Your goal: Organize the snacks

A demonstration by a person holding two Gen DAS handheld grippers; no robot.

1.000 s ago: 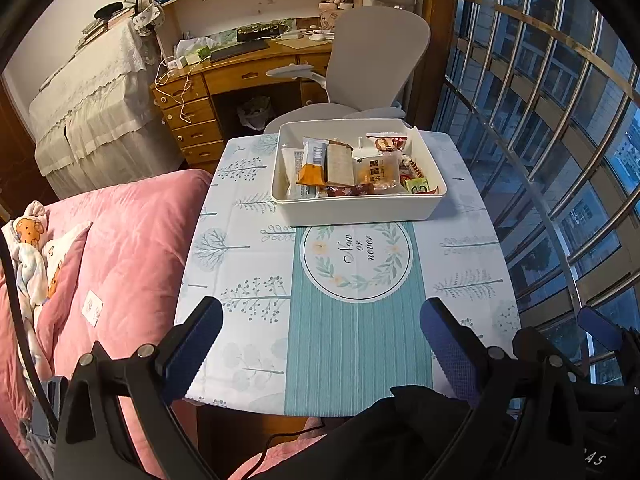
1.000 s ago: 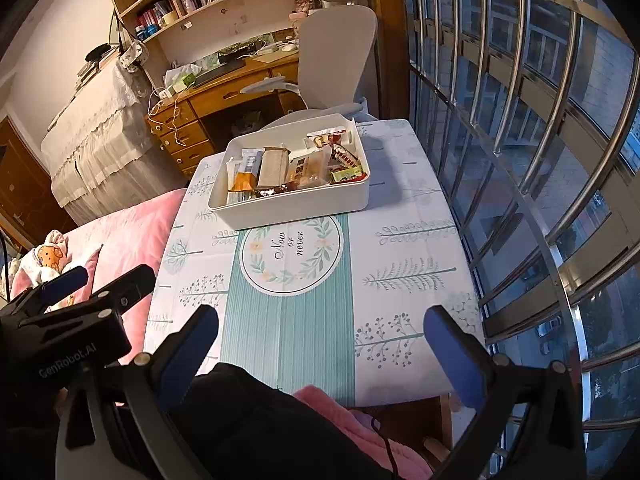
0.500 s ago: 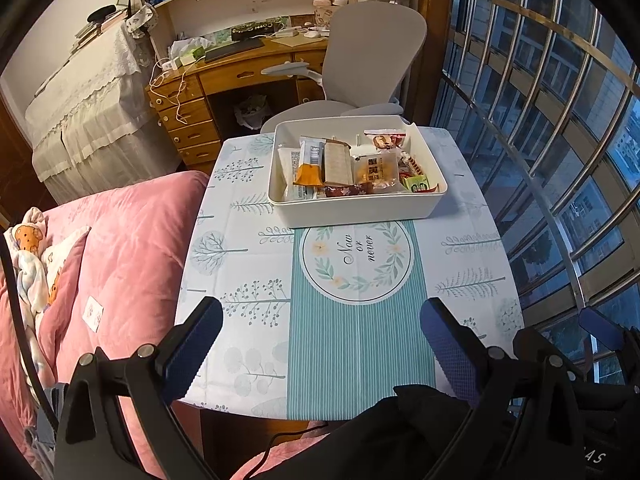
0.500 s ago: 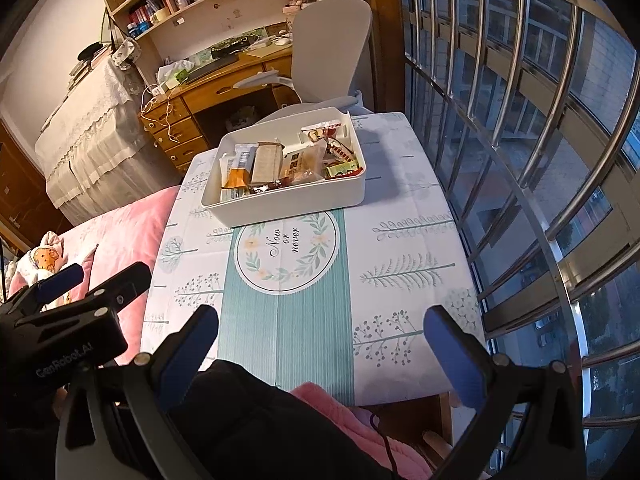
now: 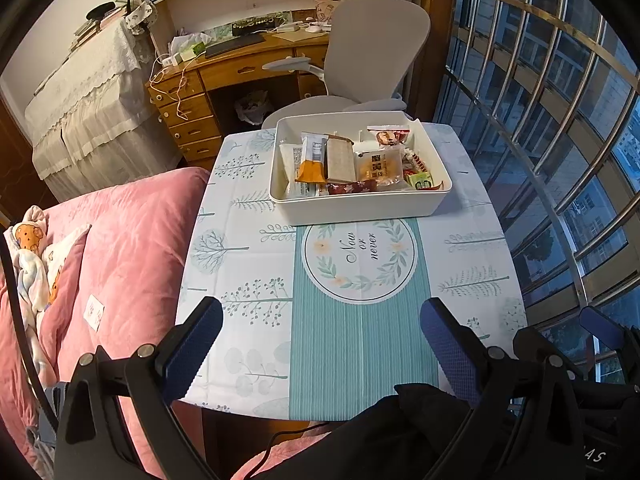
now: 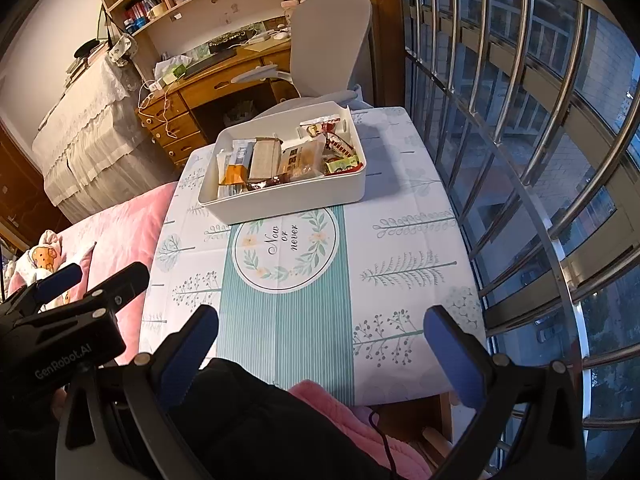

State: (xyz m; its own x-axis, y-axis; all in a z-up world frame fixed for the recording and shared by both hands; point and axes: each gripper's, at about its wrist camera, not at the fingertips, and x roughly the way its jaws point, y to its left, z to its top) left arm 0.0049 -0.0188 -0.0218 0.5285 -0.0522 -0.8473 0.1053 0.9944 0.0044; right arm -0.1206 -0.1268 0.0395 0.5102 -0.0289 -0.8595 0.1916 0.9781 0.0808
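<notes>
1. Left wrist view: left gripper [image 5: 320, 340] is hovering over the near edge of the table [image 5: 472, 248], jaws spread wide, nothing between them. The white bin [image 5: 360, 204] is sitting at the far end of the table, well apart from the gripper. Snacks are lying packed inside it: an orange-ended packet [image 5: 310, 162], a tan bar [image 5: 340, 160], a clear cracker pack [image 5: 378, 166], a green pack [image 5: 420, 179] in the right corner.

2. Same view: the table outside the bin is showing only the cloth and its round emblem [image 5: 360, 258]. Judging from that, the sort is either finished or not begun; cannot tell which.

3. Right wrist view: right gripper [image 6: 320, 344] is also hanging over the near table edge, jaws apart, empty. The bin [image 6: 288, 200] is sitting far ahead, skewed slightly. The left gripper is showing at lower left.

4. Advice if picking is next: come in from above, taking a top packet such as the orange-ended packet [image 6: 234, 174] first. Packs are overlapping, so pinch one edge only and lift straight, or neighbours will be dragging out. Cracker pack [image 6: 302, 160] likely crushes; squeeze lightly.
</notes>
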